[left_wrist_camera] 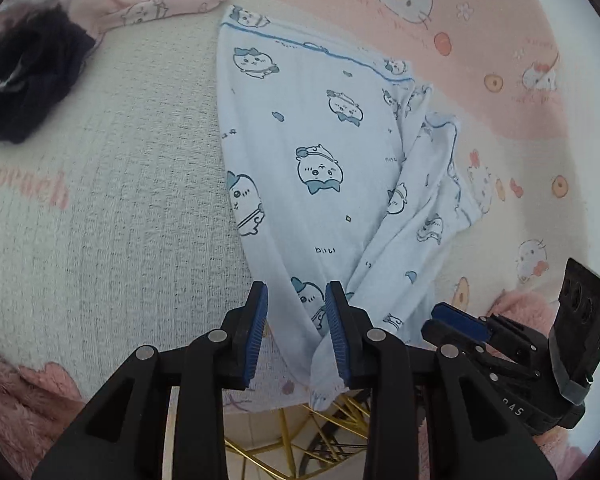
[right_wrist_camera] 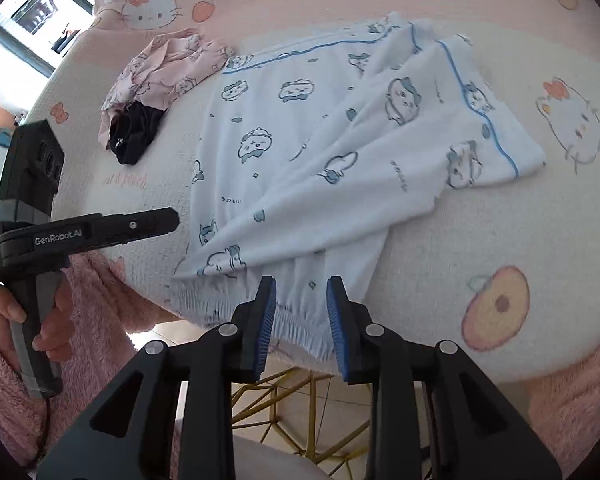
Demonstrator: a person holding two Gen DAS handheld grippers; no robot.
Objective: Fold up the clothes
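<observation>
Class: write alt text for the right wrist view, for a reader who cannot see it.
Light blue cartoon-print pyjama trousers lie on a pink-and-white tablecloth, waistband at the near edge between the open right tool. A pink garment and dark cloth sit behind.

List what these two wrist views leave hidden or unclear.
- Dark crumpled garment: right wrist view, partly under the pink printed garment.
- Light blue cartoon-print pyjama trousers: left wrist view, gathered waistband end behind the left gripper.
- Gold wire frame: below the tabletop, mostly behind the right gripper.

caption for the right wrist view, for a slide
Open right gripper poised over the elastic waistband of light blue cartoon-print pants on a pink-patterned tablecloth.
</observation>
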